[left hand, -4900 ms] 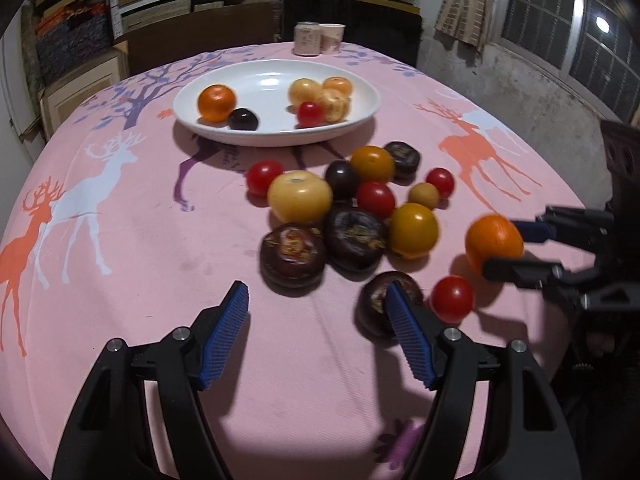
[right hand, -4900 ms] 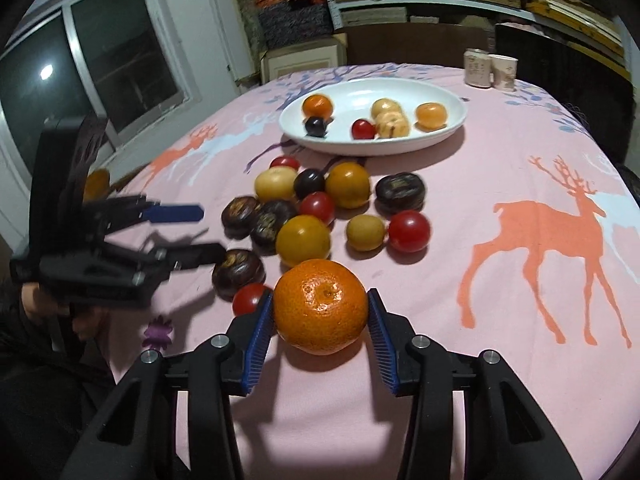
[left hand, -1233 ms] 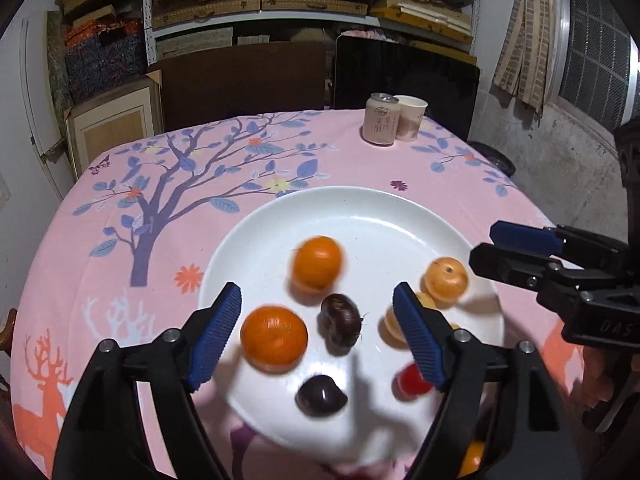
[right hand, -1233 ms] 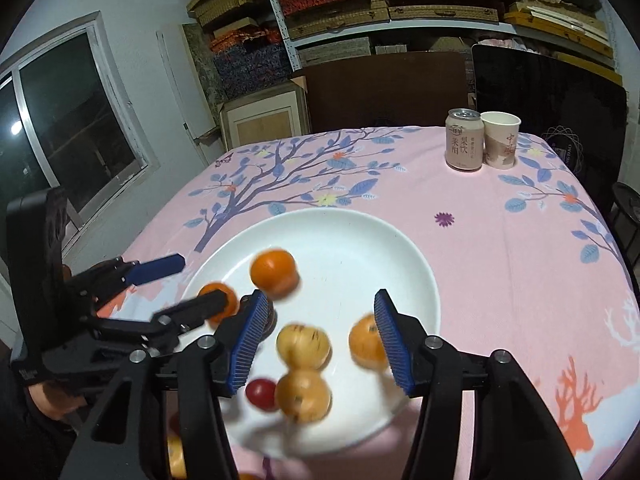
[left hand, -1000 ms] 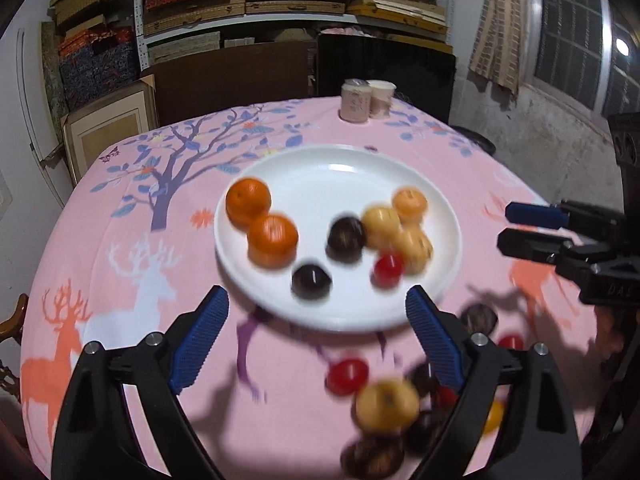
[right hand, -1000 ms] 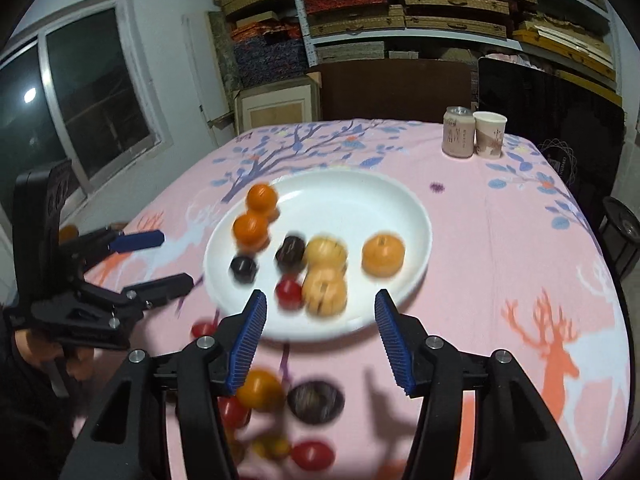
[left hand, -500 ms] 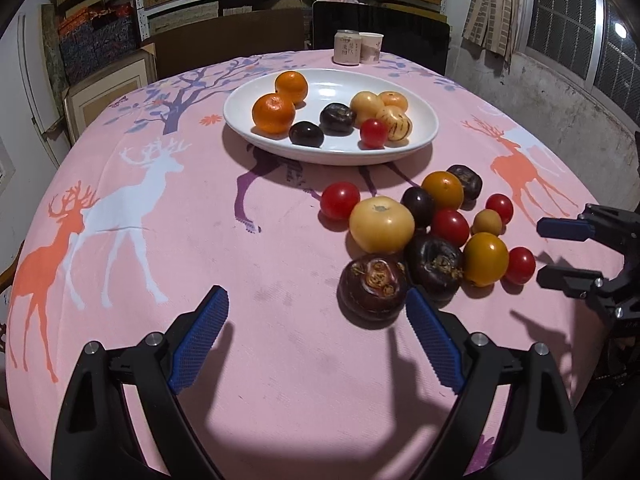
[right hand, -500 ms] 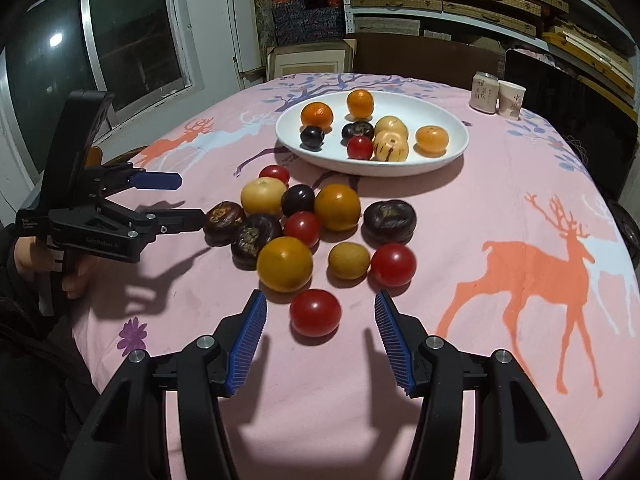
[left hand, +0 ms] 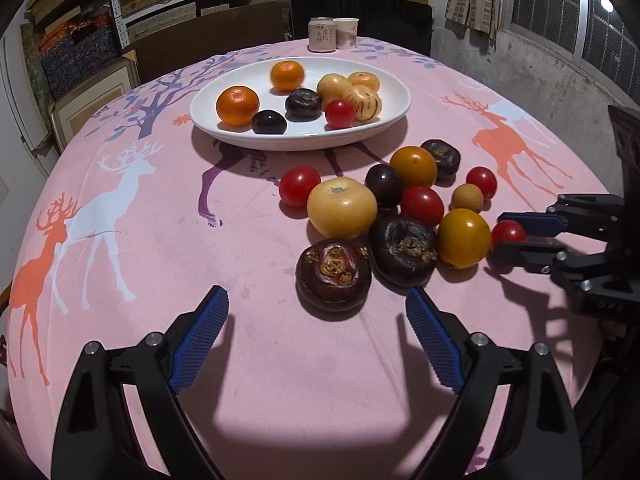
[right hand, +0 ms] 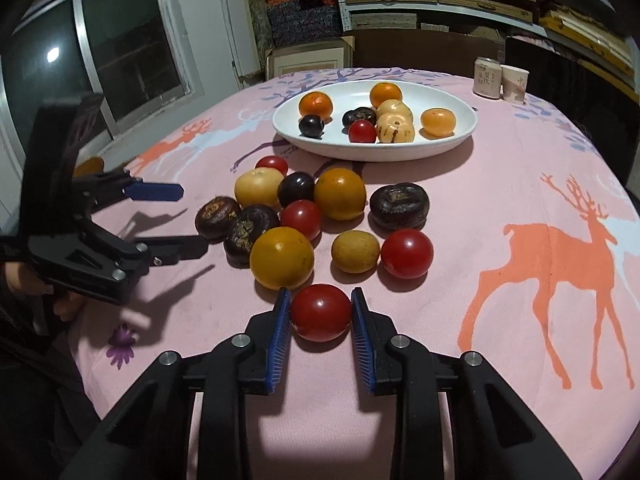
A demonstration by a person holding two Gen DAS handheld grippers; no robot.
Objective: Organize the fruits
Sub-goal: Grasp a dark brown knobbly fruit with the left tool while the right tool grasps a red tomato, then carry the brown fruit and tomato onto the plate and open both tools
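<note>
Low in the right wrist frame, right gripper (right hand: 320, 314) with blue pads closing on a red tomato (right hand: 321, 312), pads at both flanks and seemingly touching the skin, fruit resting on the pink tablecloth (right hand: 520, 184). Just above it, a loose cluster: yellow-orange fruit (right hand: 281, 257), small tan fruit (right hand: 355, 251), second red tomato (right hand: 407, 253), dark wrinkled fruit (right hand: 399, 205) and more behind, some touching. Bare cloth to the right of the cluster, out to the table's curved edge at frame right; bare cloth also below the pads down to the near edge. At upper centre, white plate (right hand: 464, 128) with oranges, pale fruits, dark ones and one red, set apart from the cluster by a narrow strip of shadowed cloth. Beyond the plate, near the far edge, a can (right hand: 487, 79) and a paper cup (right hand: 515, 84) side by side. At frame left, left gripper (right hand: 188, 220), jaws spread wide with nothing between, lower finger tip close beside a dark fruit. Across the lower part of the left wrist frame, same left gripper (left hand: 316, 320) wide apart over bare cloth, dark ridged fruit (left hand: 333, 274) just above the gap; broad free cloth on the left, out to the rounded edge.
</note>
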